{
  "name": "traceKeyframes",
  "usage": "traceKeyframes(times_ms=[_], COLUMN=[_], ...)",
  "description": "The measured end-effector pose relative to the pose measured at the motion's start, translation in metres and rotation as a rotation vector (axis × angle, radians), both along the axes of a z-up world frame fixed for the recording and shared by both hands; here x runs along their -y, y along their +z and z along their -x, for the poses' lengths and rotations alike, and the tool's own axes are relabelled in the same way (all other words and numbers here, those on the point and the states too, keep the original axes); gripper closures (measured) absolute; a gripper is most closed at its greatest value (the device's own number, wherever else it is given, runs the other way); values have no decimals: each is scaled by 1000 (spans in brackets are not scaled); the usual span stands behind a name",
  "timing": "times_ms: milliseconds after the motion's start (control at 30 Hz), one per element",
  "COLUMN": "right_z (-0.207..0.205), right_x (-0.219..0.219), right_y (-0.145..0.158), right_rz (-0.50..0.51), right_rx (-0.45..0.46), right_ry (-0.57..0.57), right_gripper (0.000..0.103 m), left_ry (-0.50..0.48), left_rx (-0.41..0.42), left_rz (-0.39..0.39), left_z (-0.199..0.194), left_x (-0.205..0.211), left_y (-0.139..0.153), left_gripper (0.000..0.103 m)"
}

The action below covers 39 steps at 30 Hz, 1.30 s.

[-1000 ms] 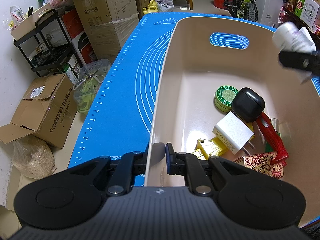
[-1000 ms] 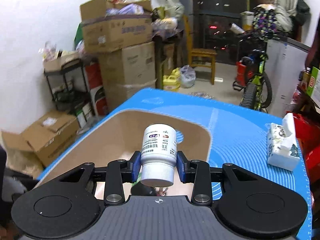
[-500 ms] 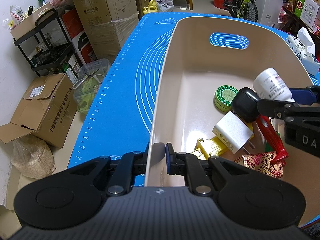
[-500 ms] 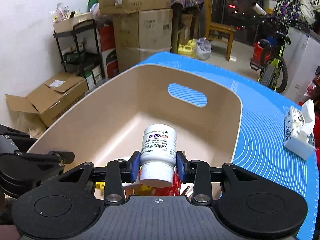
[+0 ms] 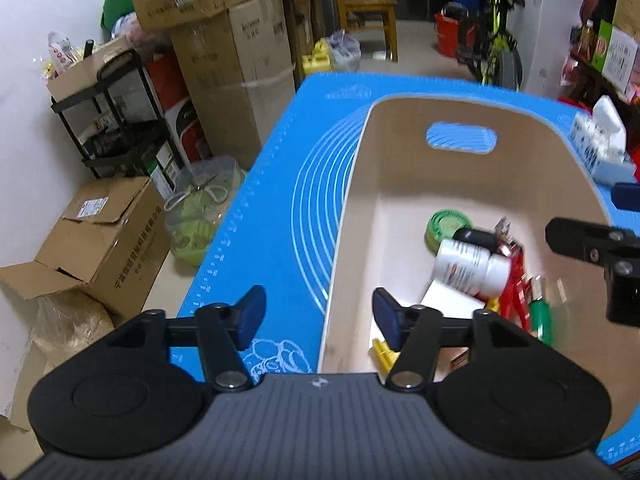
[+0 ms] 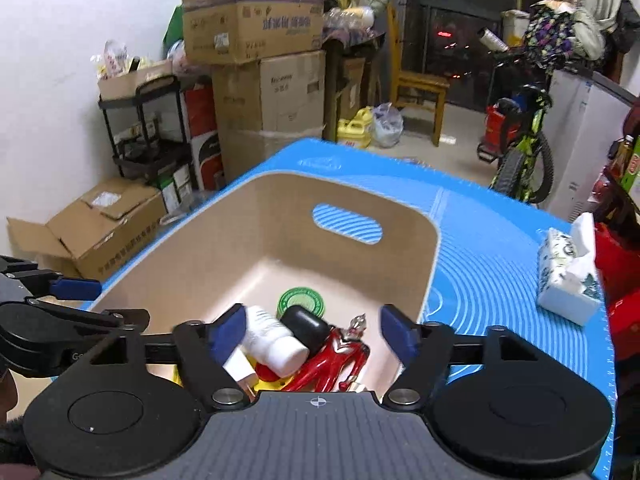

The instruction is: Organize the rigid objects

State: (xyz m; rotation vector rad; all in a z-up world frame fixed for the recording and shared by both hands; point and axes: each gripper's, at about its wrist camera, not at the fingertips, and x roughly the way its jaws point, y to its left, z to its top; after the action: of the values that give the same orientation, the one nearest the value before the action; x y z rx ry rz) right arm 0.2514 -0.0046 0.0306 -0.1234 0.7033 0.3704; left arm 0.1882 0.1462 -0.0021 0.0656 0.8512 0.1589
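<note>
A beige bin [image 5: 360,184] [image 6: 200,248] stands on the blue mat. A white pill bottle [image 5: 468,266] [image 6: 272,340] lies on its side inside it, on top of a black case [image 5: 476,237] [image 6: 306,330], a green tin [image 5: 448,226] [image 6: 300,300], a white charger [image 5: 448,300], a red toy [image 6: 336,360] and a yellow piece [image 5: 384,354]. My left gripper [image 5: 318,320] is open, its jaws on either side of the bin's near left rim. My right gripper [image 6: 312,334] is open and empty above the bin's contents; it also shows in the left wrist view [image 5: 592,240].
A tissue pack [image 6: 568,276] [image 5: 600,148] sits on the blue mat [image 6: 500,264] right of the bin. Cardboard boxes [image 5: 100,232], a black shelf rack [image 5: 120,120], a chair and a bicycle [image 6: 520,152] stand on the floor beyond the table.
My right gripper has opened and let go of the white bottle, which now lies in the bin. My left gripper has opened off the bin's rim and pulled back a little.
</note>
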Motion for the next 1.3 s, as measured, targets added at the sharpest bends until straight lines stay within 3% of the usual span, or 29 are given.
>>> traceKeyframes(times_ms=[200,533,1000,1300], right_z=[10,41,133,190], right_x=[13,50,100,122], right_y=[13,35,64,74], right_rz=[-22,-46,-36,-48], right_rx=[17,42,83,97], right_ry=[-63,-160,-228,-247], right_gripper=[9,6,6,6], left_ry=[-10,-22,-97,-118], left_rx=[26,93,159,173], left_rz=[-17,-5,-29,-17], left_z=[9,39,114,157], left_x=[12,33,80,99], left_y=[12,44,84,94], left_gripper=[34,34,34,34])
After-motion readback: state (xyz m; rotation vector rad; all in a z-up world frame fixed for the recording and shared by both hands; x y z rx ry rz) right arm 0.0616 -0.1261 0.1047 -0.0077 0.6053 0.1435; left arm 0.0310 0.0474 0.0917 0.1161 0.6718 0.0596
